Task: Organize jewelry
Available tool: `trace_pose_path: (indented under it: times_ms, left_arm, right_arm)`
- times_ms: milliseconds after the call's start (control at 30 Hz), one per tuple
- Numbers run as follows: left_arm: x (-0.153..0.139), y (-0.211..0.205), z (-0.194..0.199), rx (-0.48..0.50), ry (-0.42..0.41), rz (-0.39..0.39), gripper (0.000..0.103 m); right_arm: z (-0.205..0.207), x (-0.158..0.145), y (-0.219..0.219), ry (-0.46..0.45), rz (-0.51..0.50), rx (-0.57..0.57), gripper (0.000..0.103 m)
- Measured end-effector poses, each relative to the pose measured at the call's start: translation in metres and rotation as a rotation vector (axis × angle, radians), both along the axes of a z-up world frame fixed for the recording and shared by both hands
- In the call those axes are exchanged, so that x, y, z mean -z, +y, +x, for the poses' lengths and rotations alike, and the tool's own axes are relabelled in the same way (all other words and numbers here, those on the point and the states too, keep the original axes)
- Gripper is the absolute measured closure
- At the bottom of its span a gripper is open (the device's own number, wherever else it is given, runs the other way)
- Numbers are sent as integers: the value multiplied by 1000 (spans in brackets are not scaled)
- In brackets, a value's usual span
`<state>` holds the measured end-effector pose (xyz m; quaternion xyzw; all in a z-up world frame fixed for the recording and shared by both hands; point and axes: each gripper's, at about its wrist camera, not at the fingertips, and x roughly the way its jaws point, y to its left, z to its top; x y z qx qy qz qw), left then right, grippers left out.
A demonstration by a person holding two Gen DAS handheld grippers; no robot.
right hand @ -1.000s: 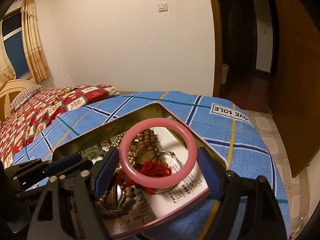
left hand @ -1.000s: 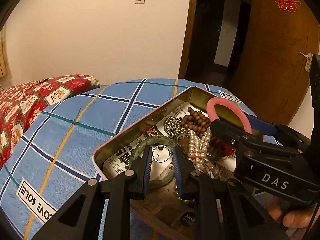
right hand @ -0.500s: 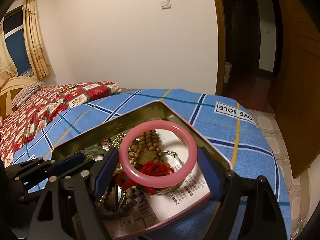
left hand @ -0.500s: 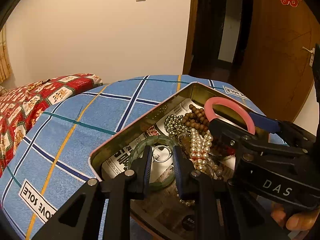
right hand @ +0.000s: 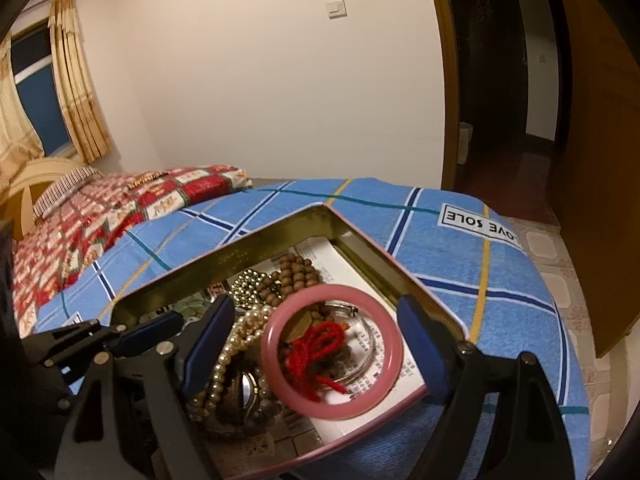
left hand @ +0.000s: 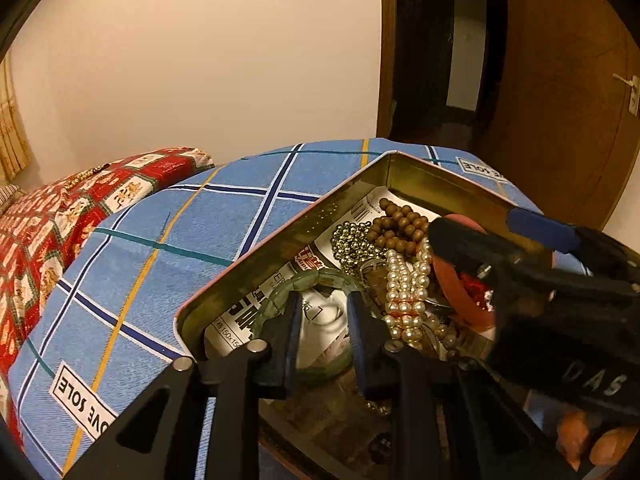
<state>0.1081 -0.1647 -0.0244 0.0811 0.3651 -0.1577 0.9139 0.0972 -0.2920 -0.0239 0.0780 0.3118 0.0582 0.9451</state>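
An open gold tin [left hand: 280, 240] on a blue plaid cloth holds jewelry. My left gripper [left hand: 322, 320] hangs over a green jade bangle [left hand: 308, 280]. Its jaws are opening, and only white paper and a small silver ring show between the pads. In the right wrist view a pink bangle [right hand: 384, 392] lies tilted on the pile in the tin [right hand: 260, 240]. My right gripper [right hand: 316, 312] straddles it, open wide, with a gap at the left pad. A red thread [right hand: 320, 344] shows through the bangle. Pearls [left hand: 404, 292], wooden beads [left hand: 400, 224] and a metallic bead chain [left hand: 352, 240] lie between the bangles.
The blue cloth [right hand: 480, 280] has a "LOVE SOLE" label and drops off on the right to a tiled floor. A red patterned quilt [right hand: 100, 216] lies to the left. A dark doorway and a wooden door [left hand: 560, 120] stand behind. A person's fingertips [left hand: 592, 440] show under the right gripper.
The pink bangle, held between the right gripper's pads before, has sunk onto the pile in the tin and the left pad is off it. The left jaws have spread slightly.
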Motion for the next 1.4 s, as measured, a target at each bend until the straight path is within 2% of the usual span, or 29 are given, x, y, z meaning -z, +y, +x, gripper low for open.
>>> trace_pose_path:
  times_ms: [100, 167, 233, 333, 433, 567, 733, 967, 1167, 1267, 1400]
  left_arm:
    - [-4, 4, -7, 0, -22, -22, 62]
    - [-9, 8, -15, -3, -49, -50, 23]
    - [-14, 13, -23, -27, -85, -70, 13]
    - [-16, 17, -22, -50, -84, -82, 13]
    - [-17, 15, -26, -59, -93, -64, 13]
    - [-19, 12, -35, -58, -103, -49, 13]
    - [-26, 19, -47, -104, -165, -18, 13]
    - [-30, 41, -63, -162, -219, -46, 13]
    - [-28, 49, -81, -193, -284, -3, 13]
    - [-28, 53, -88, -201, -279, -28, 13]
    - [-31, 58, -97, -206, -325, -48, 13]
  right_arm:
    - [-5, -3, -6, -29, 24, 31, 17]
    - [-14, -9, -13, -79, 39, 74, 17]
    - [-22, -15, -20, -138, 35, 130, 9]
    - [-33, -22, -29, -204, 22, 219, 4]
    - [-34, -21, -31, -211, 1, 269, 2]
    - [-36, -22, -25, -218, -30, 278, 2]
    - [-45, -25, -17, -249, -85, 302, 0]
    - [-63, -27, 3, -280, -155, 309, 0]
    - [-84, -27, 13, -300, -153, 305, 0]
    - [-91, -27, 17, -313, -145, 311, 0]
    - [-101, -28, 18, -339, -115, 321, 0]
